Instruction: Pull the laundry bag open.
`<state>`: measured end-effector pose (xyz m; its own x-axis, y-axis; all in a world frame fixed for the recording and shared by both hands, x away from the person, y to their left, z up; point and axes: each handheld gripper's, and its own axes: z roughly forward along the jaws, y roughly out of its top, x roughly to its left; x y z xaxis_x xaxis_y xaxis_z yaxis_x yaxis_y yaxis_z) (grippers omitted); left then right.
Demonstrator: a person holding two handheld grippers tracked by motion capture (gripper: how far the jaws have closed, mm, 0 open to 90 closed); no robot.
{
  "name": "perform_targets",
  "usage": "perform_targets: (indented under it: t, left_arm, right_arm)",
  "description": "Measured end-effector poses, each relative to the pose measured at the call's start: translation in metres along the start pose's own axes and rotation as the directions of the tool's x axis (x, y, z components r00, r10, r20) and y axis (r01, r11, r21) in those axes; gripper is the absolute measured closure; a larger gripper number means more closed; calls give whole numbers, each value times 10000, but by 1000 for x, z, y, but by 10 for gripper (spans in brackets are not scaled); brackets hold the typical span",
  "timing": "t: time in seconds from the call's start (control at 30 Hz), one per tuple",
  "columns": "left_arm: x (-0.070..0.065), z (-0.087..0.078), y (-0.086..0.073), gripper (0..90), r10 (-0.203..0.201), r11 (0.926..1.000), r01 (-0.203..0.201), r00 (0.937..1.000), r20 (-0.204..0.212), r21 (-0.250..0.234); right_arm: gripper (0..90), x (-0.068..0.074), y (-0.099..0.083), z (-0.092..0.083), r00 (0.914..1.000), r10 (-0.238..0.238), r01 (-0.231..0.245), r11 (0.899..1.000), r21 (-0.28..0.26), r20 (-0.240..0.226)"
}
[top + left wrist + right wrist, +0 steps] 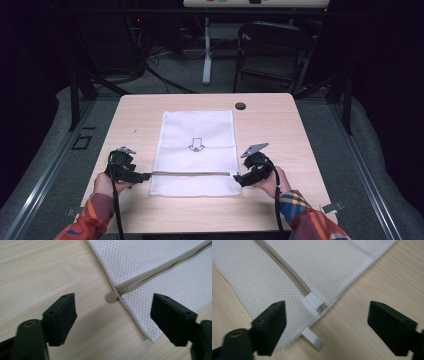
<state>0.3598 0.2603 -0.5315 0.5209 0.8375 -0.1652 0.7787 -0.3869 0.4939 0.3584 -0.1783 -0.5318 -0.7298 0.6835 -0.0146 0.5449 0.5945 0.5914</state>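
A white mesh bag (197, 150) lies flat in the middle of the wooden table (280, 125), with an arrow printed on it and a beige zipper (192, 173) running across its near end. My left gripper (145, 176) sits at the bag's left edge, open, with the beige zipper pull (111, 296) lying between and just beyond its jaws. My right gripper (239, 179) is at the bag's right edge, open over the zipper's end (315, 302). A white tab (313, 339) sticks out from under that bag (329, 262) corner.
A small black round cap (240, 105) is set into the table near its far edge. A folding chair (272, 50) and a white table leg (206, 50) stand on the floor beyond. Bare wood lies on both sides of the bag.
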Motion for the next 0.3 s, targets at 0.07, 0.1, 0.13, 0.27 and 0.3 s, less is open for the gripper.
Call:
perform_targets:
  t: [0.07,0.1,0.13,0.27,0.3]
  left_arm:
    - [0,0,0,162,65,9999,-65,10000,5,78]
    - [-1,0,1,159,66,9999,-66,10000,-44,109]
    - [0,0,1,156,101,9999,-100,9999,-31,130]
    - [1,0,1,144,120,9998,-120,9999,-12,157]
    - [2,0,0,140,89,9999,-89,10000,32,124]
  right_arm:
    - [117,-5,-5,-7,9997,228,-228,9997,20,30]
    - [96,-7,-7,-10,9994,345,-346,9994,51,76]
    - [81,-10,-9,-14,9991,389,-392,9991,171,139]
    - [58,-16,-18,-23,9976,669,-673,9975,203,202]
    - [50,-18,-20,-25,9977,619,-626,9976,296,265]
